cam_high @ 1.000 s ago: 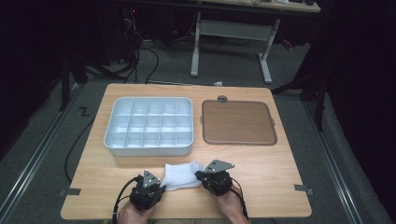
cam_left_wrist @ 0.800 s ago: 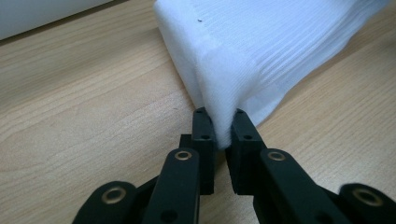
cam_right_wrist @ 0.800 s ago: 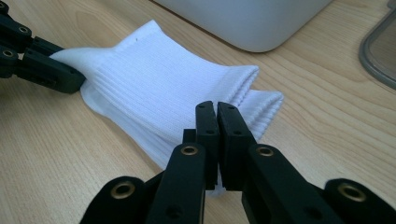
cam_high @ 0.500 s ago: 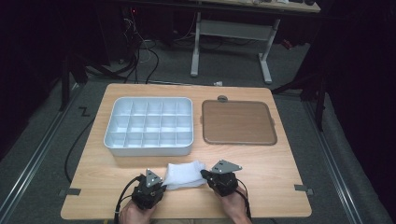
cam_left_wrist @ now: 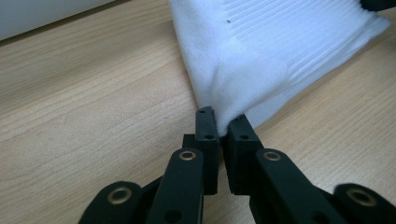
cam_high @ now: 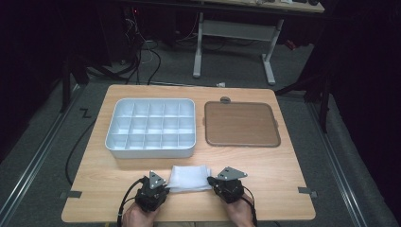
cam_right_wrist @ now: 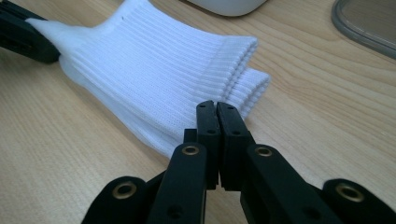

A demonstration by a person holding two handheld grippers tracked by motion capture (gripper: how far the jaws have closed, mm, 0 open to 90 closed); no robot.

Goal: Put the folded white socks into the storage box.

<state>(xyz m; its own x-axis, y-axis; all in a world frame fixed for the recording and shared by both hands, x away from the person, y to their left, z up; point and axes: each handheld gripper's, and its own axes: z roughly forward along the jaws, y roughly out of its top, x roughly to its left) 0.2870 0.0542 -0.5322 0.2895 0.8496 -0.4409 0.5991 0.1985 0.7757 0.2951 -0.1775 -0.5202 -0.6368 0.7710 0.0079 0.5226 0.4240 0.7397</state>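
I have the folded white sock [cam_high: 190,178] lying on the table's [cam_high: 283,179] near edge between my hands, left gripper [cam_left_wrist: 223,126] pinching its corner, right gripper [cam_right_wrist: 217,109] pinching its other end.

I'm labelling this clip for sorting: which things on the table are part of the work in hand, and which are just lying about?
In the work:
white sock
left tongs, shut on a corner of it
right tongs, shut at its cuff edge

Lying about:
white compartment tray, empty
brown lid
wooden table itself
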